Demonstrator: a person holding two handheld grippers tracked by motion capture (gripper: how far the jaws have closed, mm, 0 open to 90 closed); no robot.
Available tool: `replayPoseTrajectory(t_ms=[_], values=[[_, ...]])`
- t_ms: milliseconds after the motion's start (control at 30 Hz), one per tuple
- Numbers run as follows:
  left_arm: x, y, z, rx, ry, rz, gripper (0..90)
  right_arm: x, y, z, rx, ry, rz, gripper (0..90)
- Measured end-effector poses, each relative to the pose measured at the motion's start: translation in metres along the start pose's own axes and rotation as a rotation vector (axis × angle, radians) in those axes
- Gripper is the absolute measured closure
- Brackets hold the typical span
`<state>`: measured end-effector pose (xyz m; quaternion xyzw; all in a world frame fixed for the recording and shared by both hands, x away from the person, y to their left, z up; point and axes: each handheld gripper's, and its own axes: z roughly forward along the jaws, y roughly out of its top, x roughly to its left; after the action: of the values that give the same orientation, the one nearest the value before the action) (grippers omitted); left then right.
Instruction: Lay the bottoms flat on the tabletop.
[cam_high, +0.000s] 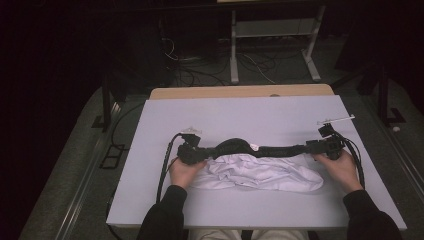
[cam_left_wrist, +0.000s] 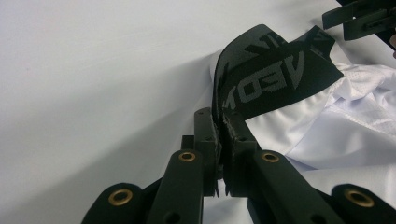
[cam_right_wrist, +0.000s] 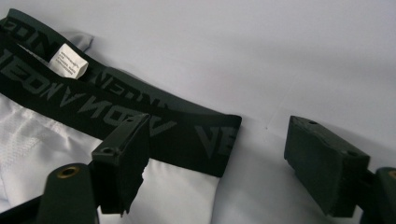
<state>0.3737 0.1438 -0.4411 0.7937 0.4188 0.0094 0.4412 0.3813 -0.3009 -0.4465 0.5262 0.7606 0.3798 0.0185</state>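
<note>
Plainly the work in hand is a pair of white underpants (cam_high: 257, 172) with a black elastic waistband (cam_high: 272, 149), lying crumpled on the near half of a pale grey table (cam_high: 240, 112), a little toward the person's side, the band stretched along its far edge between the two grippers.

The left gripper (cam_high: 190, 149) has its jaws pressed together on the left end of the waistband; in the left gripper view the band (cam_left_wrist: 271, 74) rises folded from between the pads, so that corner is pinched firmly. The right gripper (cam_high: 325, 145) stands spread at the band's other end. In the right gripper view one jaw lies over the white cloth just below the lettered band (cam_right_wrist: 140, 116) and the other sits on bare table past the band's end, well apart, so nothing is held there yet. A small white label (cam_right_wrist: 67, 61) is sewn inside the band farther along.

The garment looks light and limp: the thin cloth will slump and wrinkle and cannot be pushed into shape, only pulled. The waistband is the thicker, springier part and likely the surest place to take hold, right at its folded ends, where a pinch catches both layers. The smooth fabric may slip from a shallow bite.

There is open table beyond the band and to either side. The near edge lies close to the person's sleeves (cam_high: 167, 212), and the right gripper is nearer the table's right edge than the left is to its own.
</note>
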Motion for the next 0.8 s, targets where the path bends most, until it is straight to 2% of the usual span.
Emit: replayPoseTrajectory(t_ms=[100,233,433,533,567,667,700,733,800], values=[[0.0001,0.0,0.0002,0.002,0.001,0.0,85.2,-0.0002,-0.0001,0.0002,0.002,0.003,0.002,26.1],[0.0003,0.0,0.0005,0.002,0.001,-0.002,85.2,0.0,-0.0003,0.0016,0.016,0.025,0.006,32.9],[0.0005,-0.0003,0.0013,0.005,0.001,0.002,85.2,0.0012,-0.0008,0.0053,0.035,0.023,0.005,35.4],[0.0,-0.0004,0.0015,0.005,0.002,0.003,85.2,0.0017,-0.0007,0.0058,0.036,0.028,0.002,40.1],[-0.0002,-0.0004,0.0016,0.004,0.002,0.003,85.2,0.0025,-0.0008,0.0062,0.043,0.033,-0.003,45.1],[-0.0002,-0.0004,0.0017,0.004,0.002,0.003,85.2,0.0041,-0.0008,0.0071,0.049,0.034,-0.016,48.7],[-0.0002,-0.0004,0.0017,0.004,0.002,0.003,85.2,0.006,-0.0009,0.0073,0.055,0.019,-0.03,55.6],[-0.0002,-0.0004,0.0016,0.004,0.002,0.004,85.2,0.006,-0.0009,0.0073,0.055,0.019,-0.03,55.6],[-0.0001,-0.0004,0.0017,0.004,0.002,0.003,85.2,0.0061,-0.0015,0.0076,0.066,0.016,-0.033,68.1]])
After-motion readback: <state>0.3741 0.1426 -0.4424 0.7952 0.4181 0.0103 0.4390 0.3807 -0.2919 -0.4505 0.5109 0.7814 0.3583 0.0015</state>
